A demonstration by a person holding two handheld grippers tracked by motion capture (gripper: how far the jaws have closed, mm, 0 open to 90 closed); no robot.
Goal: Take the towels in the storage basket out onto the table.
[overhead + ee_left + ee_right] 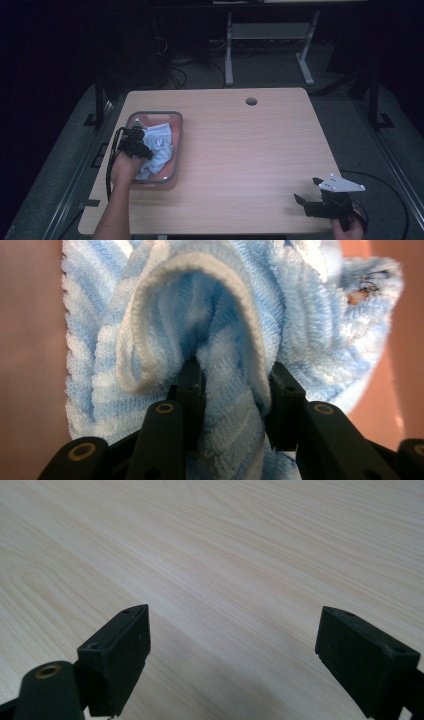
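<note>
A crumpled blue-and-white striped towel [159,146] lies in a pink tray with a grey rim [179,131] at the table's left. My left gripper [142,150] reaches into the tray, shut on a fold of the towel [227,405], which bulges up between and above the two black jaws. My right gripper [306,190] rests low near the table's front right corner, held by a hand. It stands open [232,645] over bare wood, with nothing between its pads.
The light wooden table [240,150] has a round cable hole [251,101] near its far edge. Black cables trail from both grippers. Behind the table stand a white metal frame [270,35] and dark floor.
</note>
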